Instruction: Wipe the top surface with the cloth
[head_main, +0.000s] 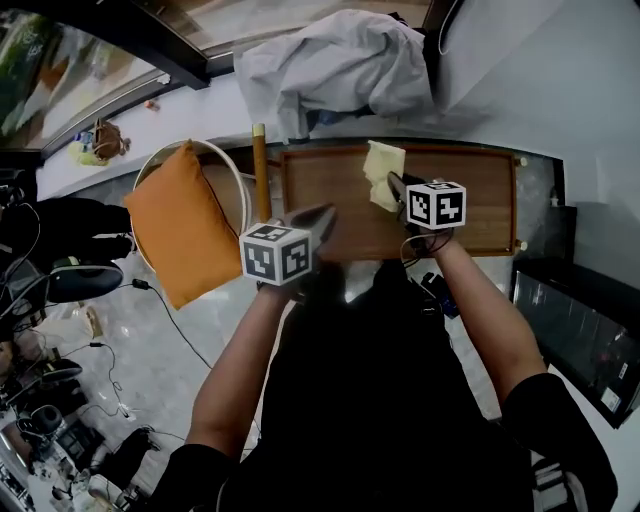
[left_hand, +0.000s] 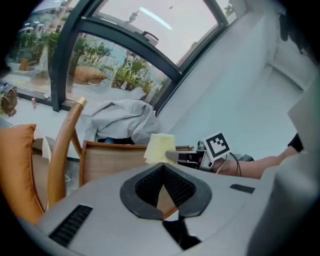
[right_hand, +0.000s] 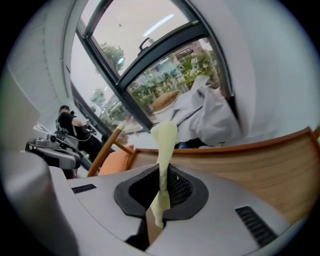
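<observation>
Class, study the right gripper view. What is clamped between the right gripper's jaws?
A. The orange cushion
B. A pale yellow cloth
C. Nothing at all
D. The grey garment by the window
B: in the right gripper view, the pale yellow cloth runs up through the closed jaws of the right gripper, and the head view shows it hanging from that gripper over the wooden top.

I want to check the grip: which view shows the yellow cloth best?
Right gripper view: the cloth is pinched close-up in the right gripper. Head view shows it above the wooden top; left gripper view, farther off.
</observation>
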